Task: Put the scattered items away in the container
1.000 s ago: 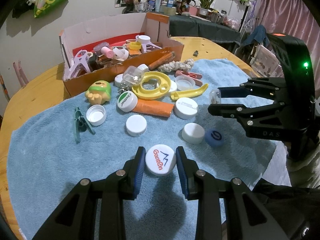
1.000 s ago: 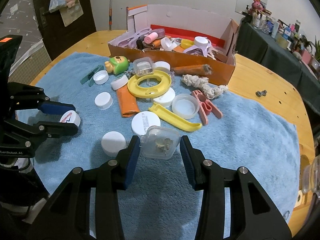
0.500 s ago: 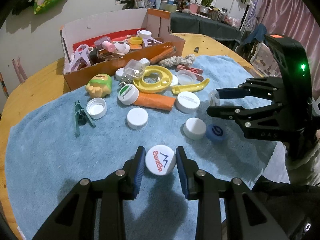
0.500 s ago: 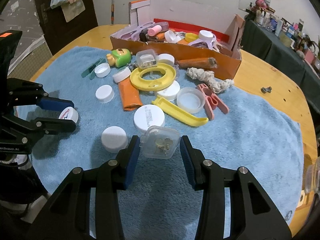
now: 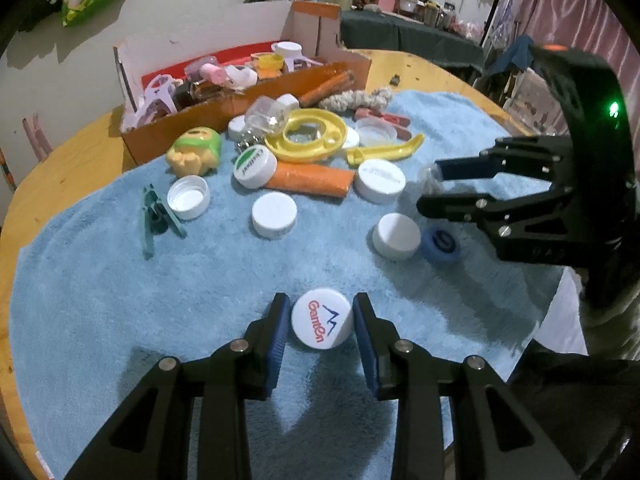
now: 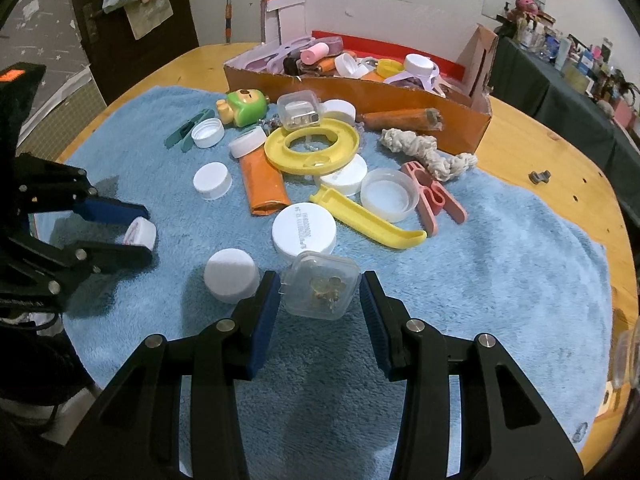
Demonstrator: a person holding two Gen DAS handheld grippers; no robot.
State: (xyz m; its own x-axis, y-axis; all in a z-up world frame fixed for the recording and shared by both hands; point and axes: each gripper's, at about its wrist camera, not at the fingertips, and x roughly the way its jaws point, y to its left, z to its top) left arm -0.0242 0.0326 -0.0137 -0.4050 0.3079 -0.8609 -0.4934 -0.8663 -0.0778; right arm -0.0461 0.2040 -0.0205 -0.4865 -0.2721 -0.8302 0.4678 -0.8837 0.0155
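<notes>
My left gripper (image 5: 321,322) is shut on a white "GamOn" cap (image 5: 322,323) and holds it above the blue towel (image 5: 100,280). It also shows in the right wrist view (image 6: 138,234). My right gripper (image 6: 319,294) is shut on a small clear plastic box (image 6: 320,290) with metal bits inside, above the towel. In the left wrist view the right gripper (image 5: 430,188) holds the box at the right. The orange cardboard box (image 6: 360,88), the container, stands at the back with several items inside.
Scattered on the towel are white caps (image 6: 212,180), a yellow ring (image 6: 312,146), an orange tube (image 6: 264,184), a yellow shoehorn-like piece (image 6: 368,220), a pink clip (image 6: 434,198), a rope knot (image 6: 424,150), a green toy (image 6: 244,108), a blue cap (image 5: 440,244).
Both grippers have risen and drawn slightly back from the pile, each still holding its item. Nothing on the towel has moved.
</notes>
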